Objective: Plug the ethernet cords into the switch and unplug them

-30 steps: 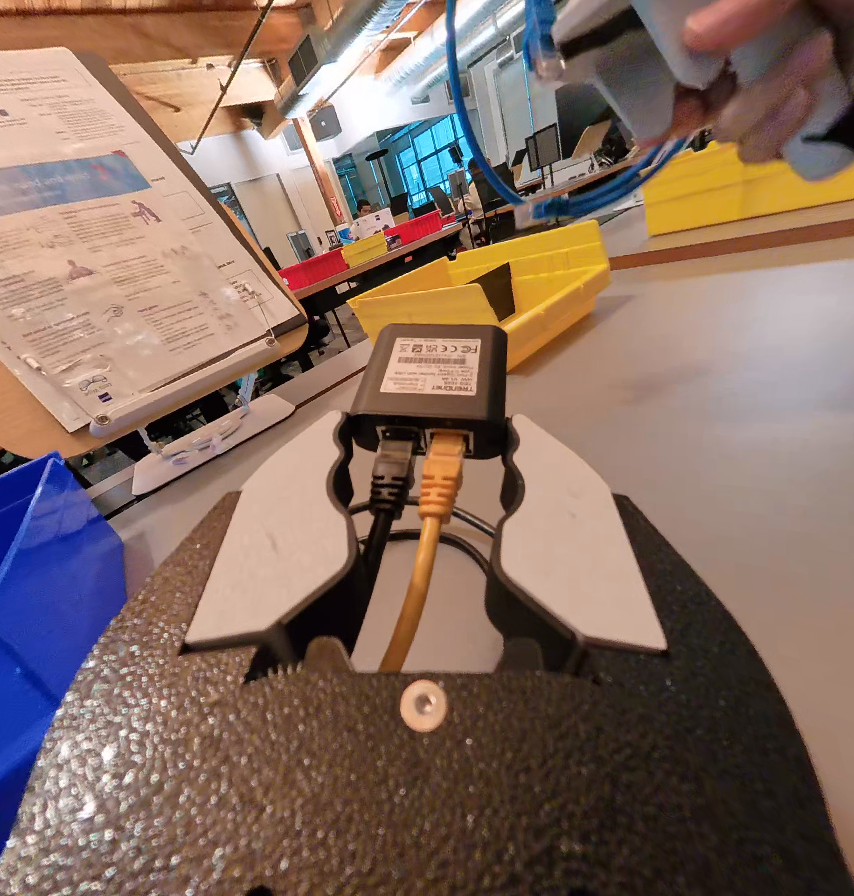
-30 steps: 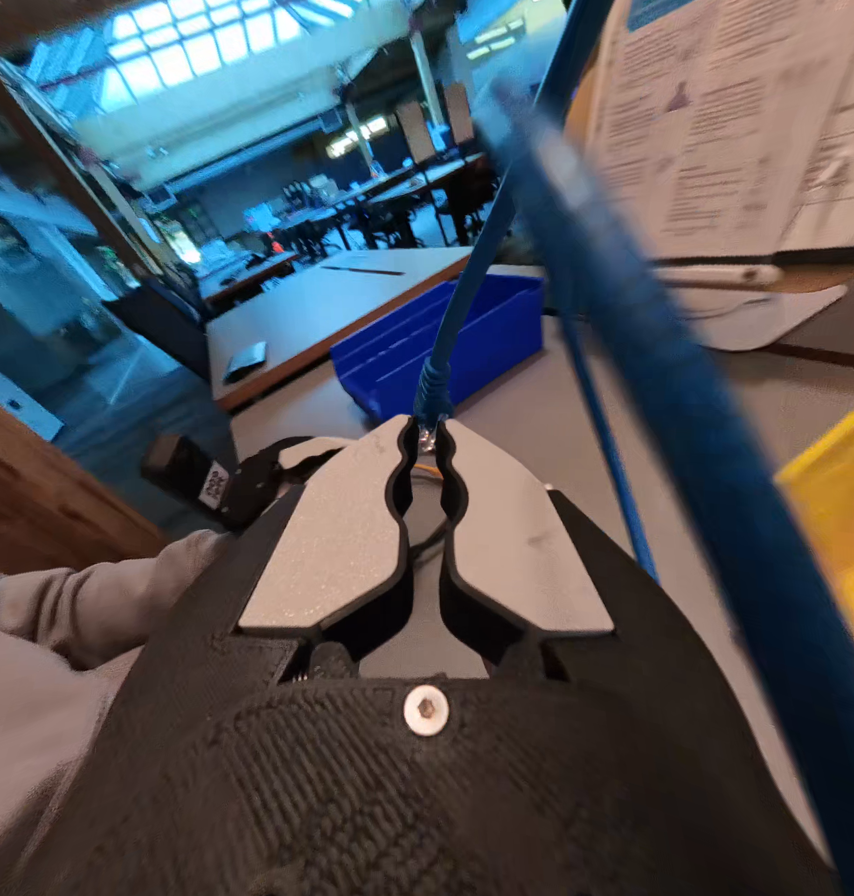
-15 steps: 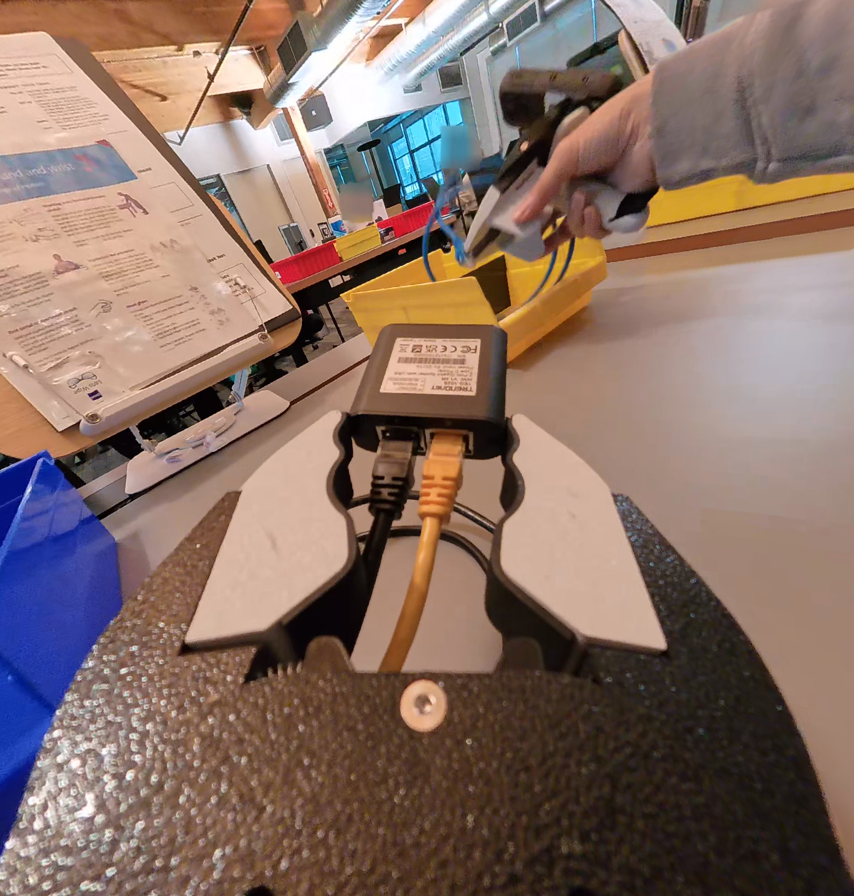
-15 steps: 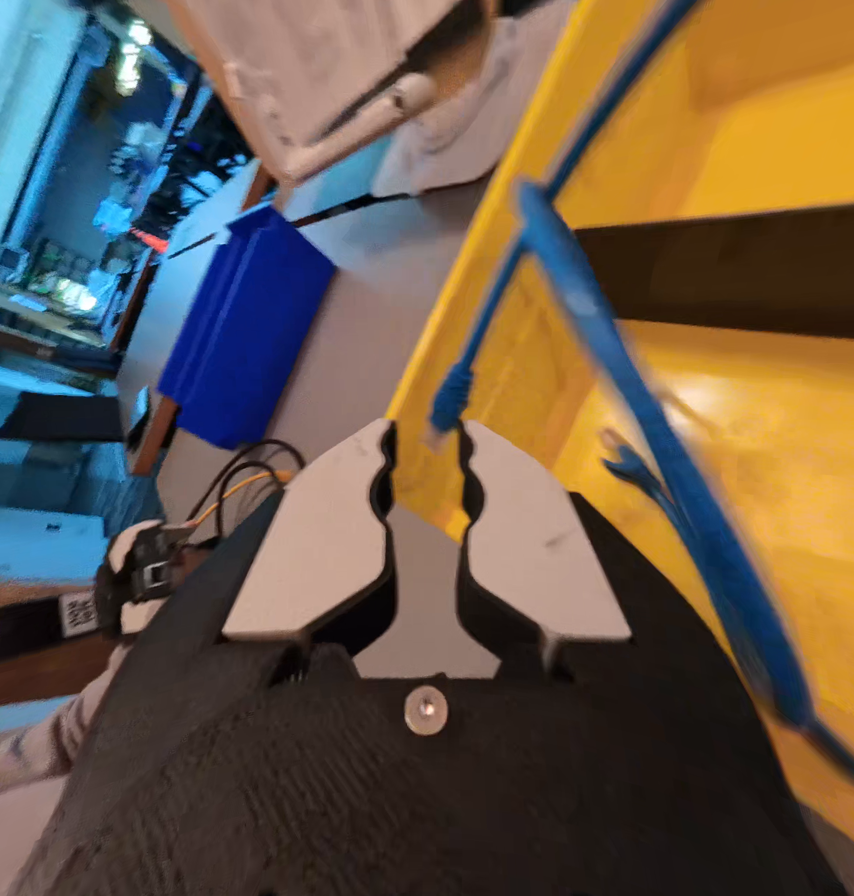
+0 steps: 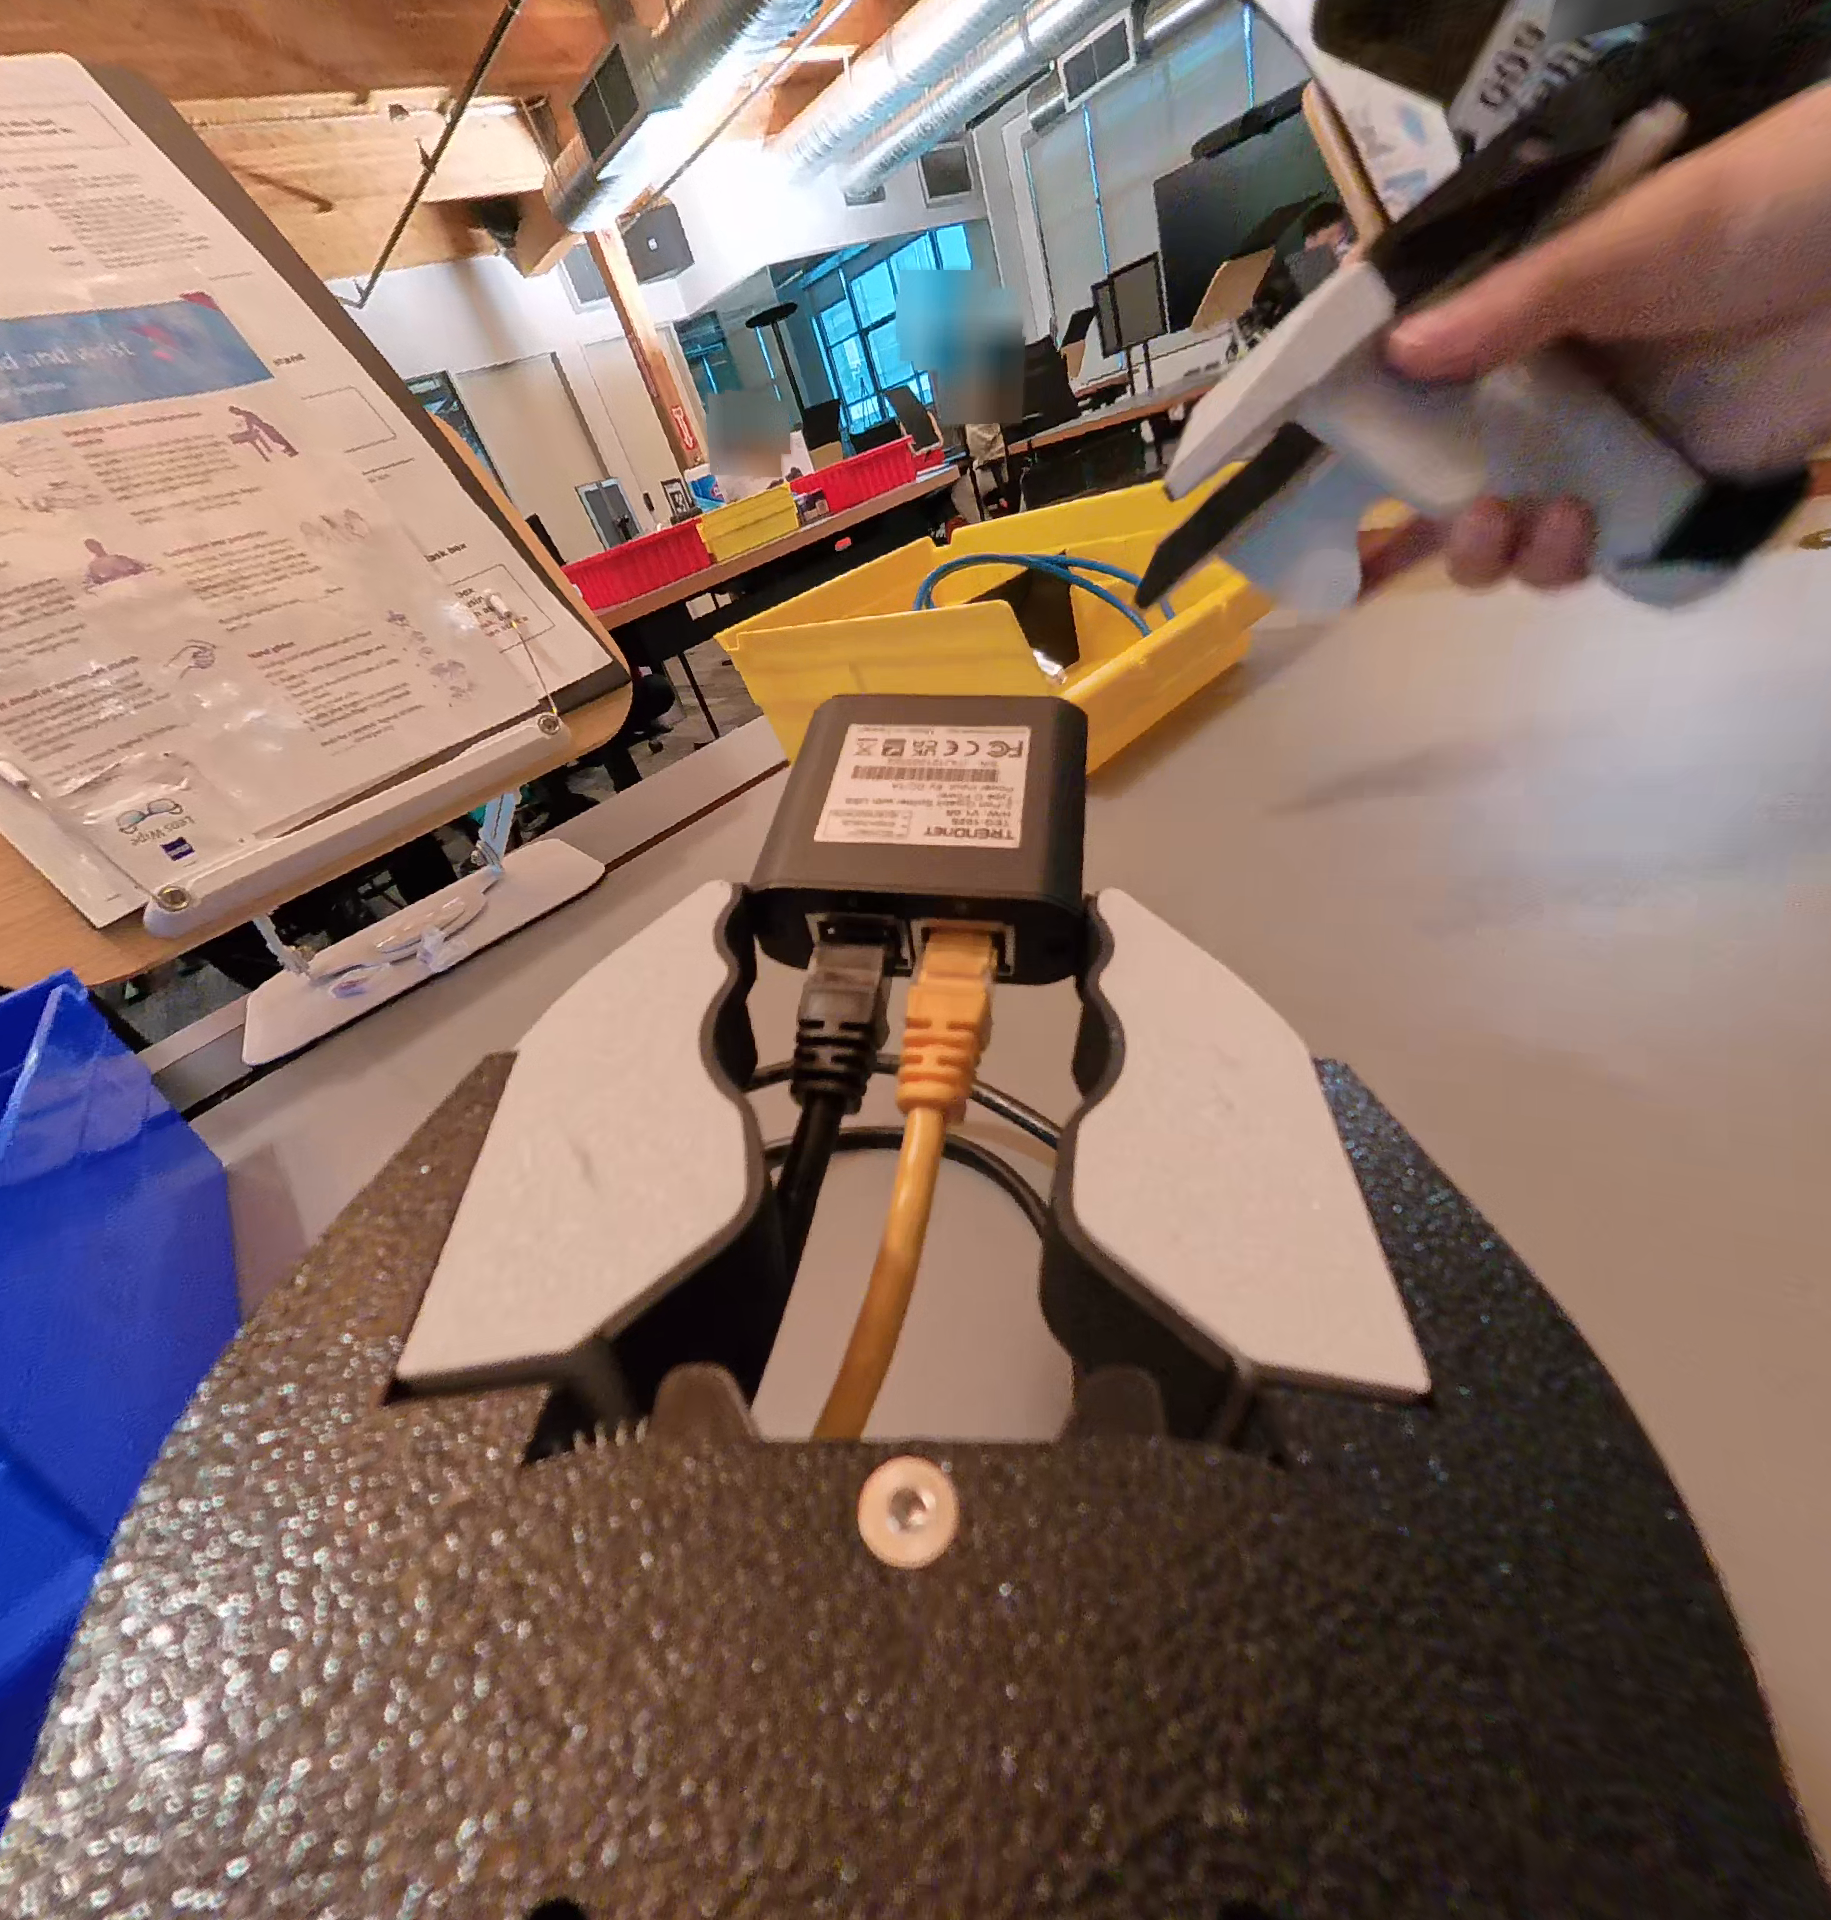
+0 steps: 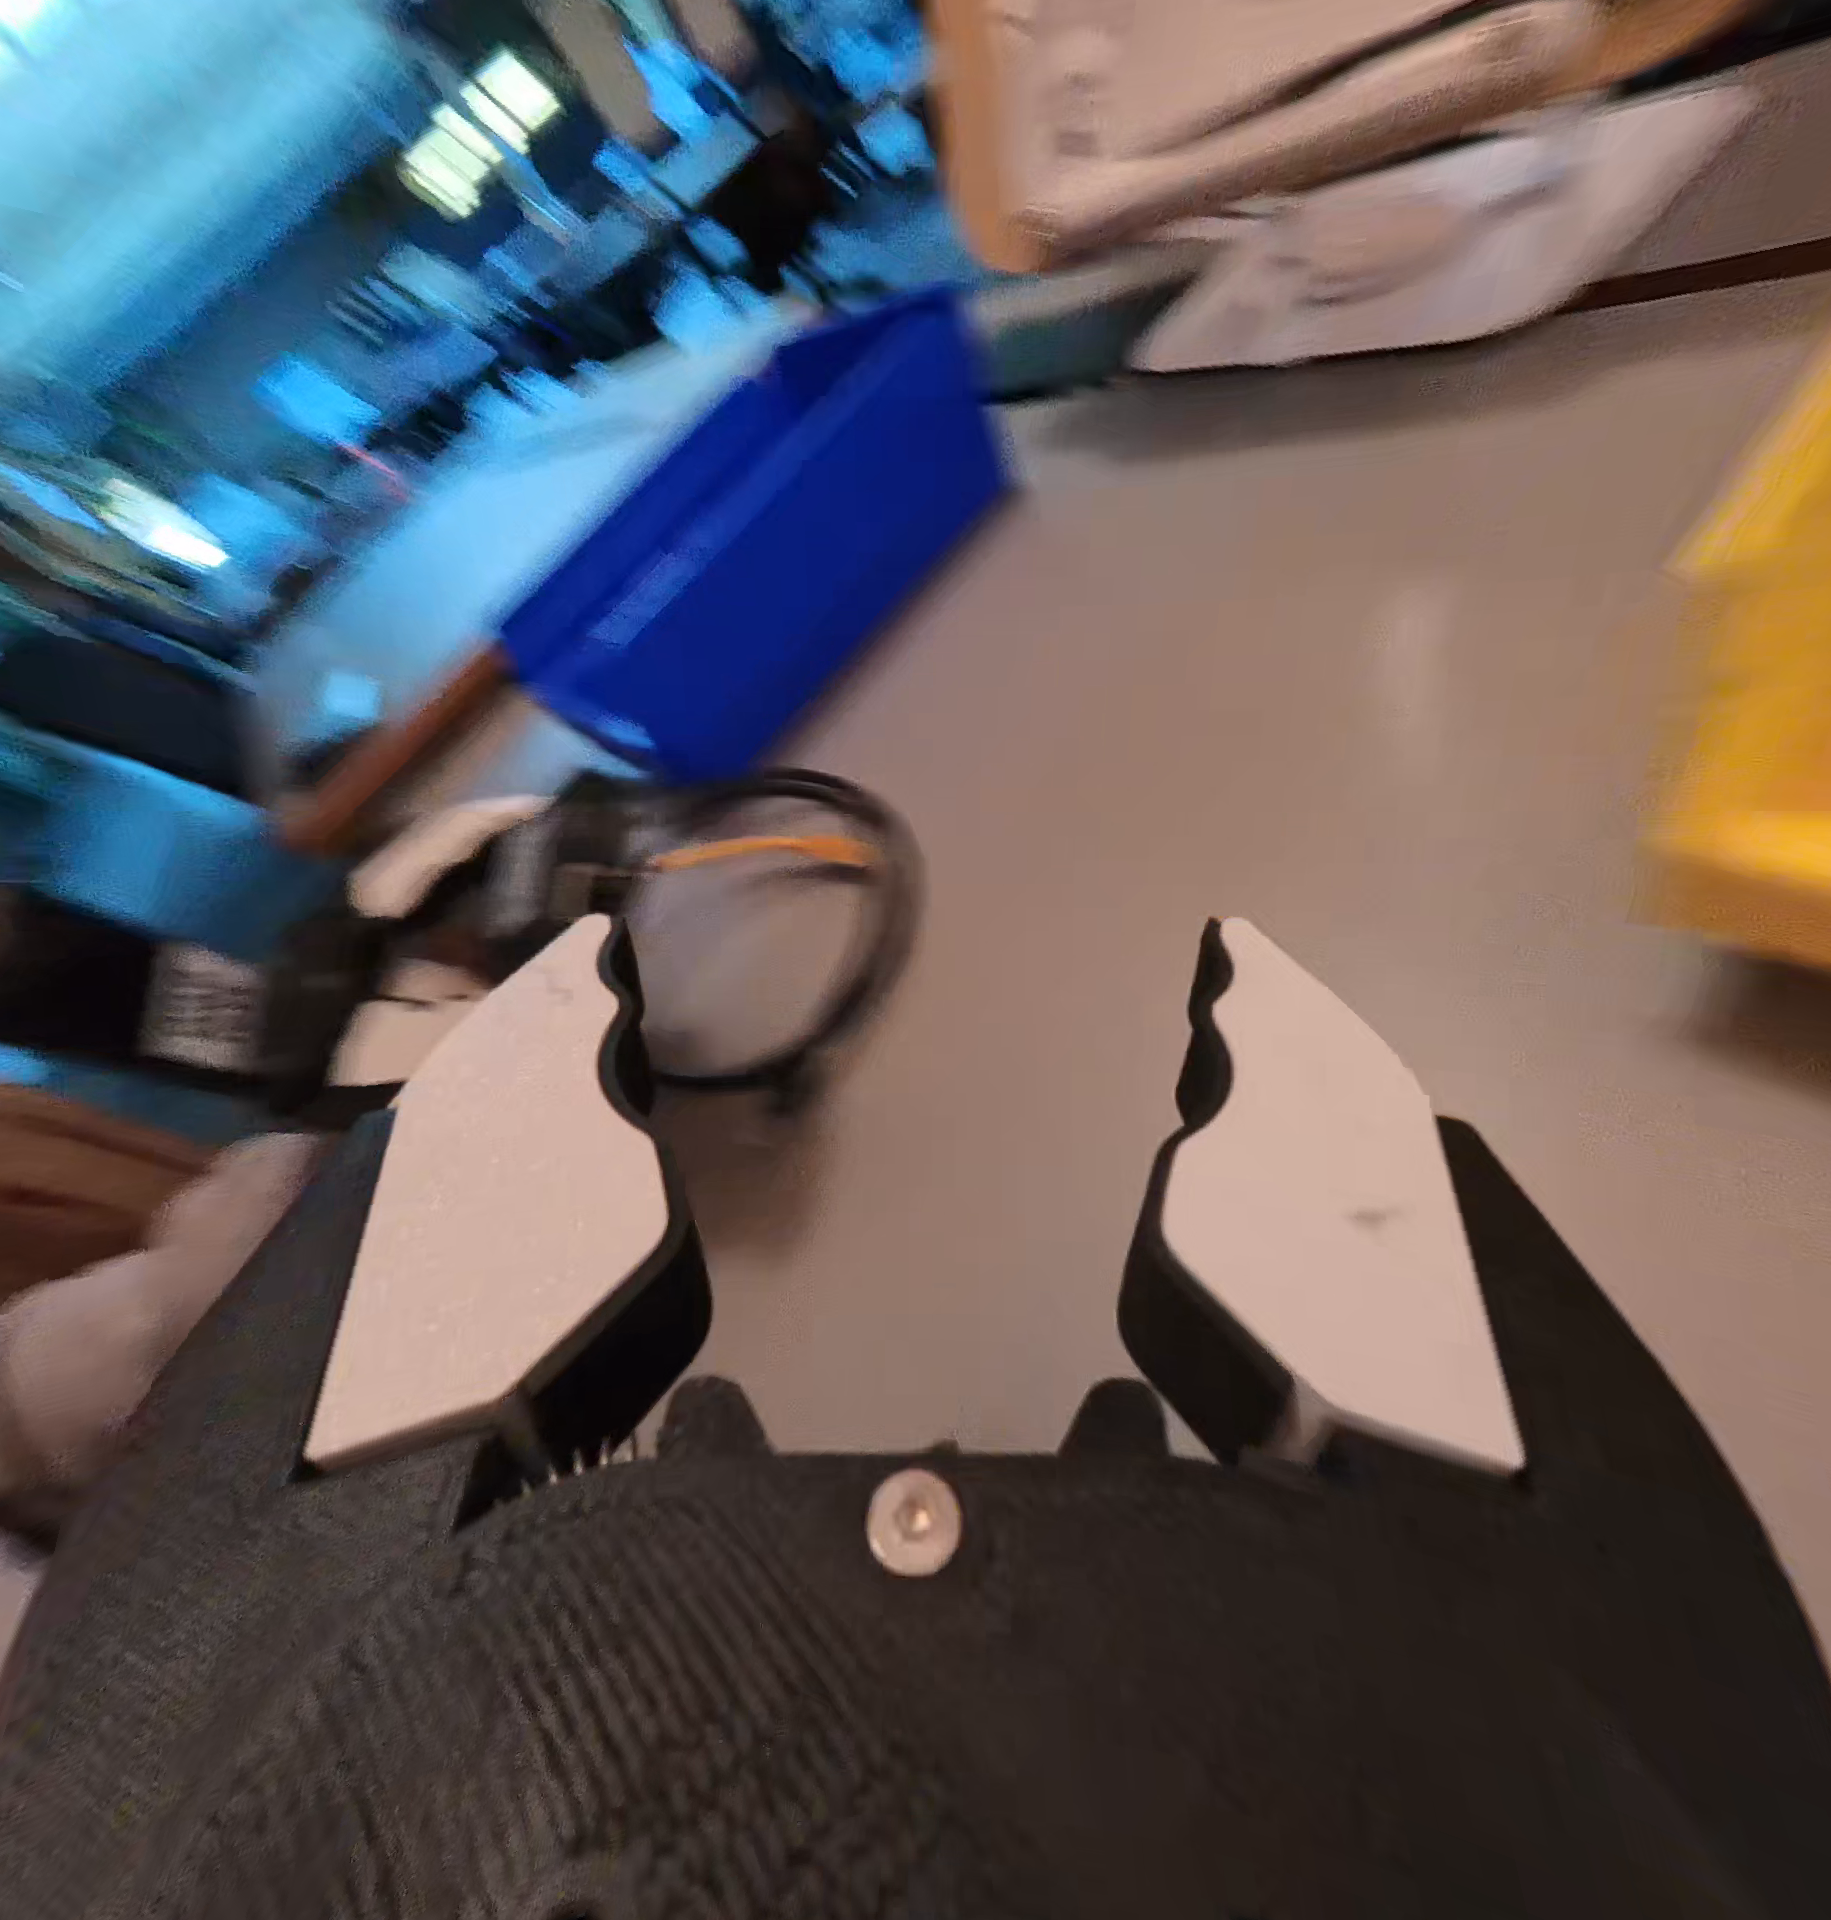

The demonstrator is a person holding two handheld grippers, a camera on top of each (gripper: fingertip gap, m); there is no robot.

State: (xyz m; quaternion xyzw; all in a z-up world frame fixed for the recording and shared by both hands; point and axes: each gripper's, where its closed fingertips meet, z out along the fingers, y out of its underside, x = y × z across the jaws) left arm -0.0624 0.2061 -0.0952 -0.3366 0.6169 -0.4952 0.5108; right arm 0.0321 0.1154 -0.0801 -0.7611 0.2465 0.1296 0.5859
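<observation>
Left gripper (image 5: 916, 914): jaws are closed against the two sides of the switch, which is held at its port end on the grey table (image 5: 1462, 987).
Switch (image 5: 937, 805): a black box with a white label on top, lying between the left fingertips.
Black cord (image 5: 838, 1013): is plugged into the left port.
Orange cord (image 5: 942, 1023): is plugged into the port beside it, and is led back between the fingers.
Right gripper (image 6: 911, 966): jaws are spread wide with nothing between them; it is held in a hand (image 5: 1638, 343) above the table.
Blue cord (image 5: 1036, 577): is seen lying in the yellow bin (image 5: 890, 655) behind the switch.
Blue bin (image 5: 69, 1299): is placed at the left edge.
Document stand (image 5: 215, 499): is set left of the switch.
</observation>
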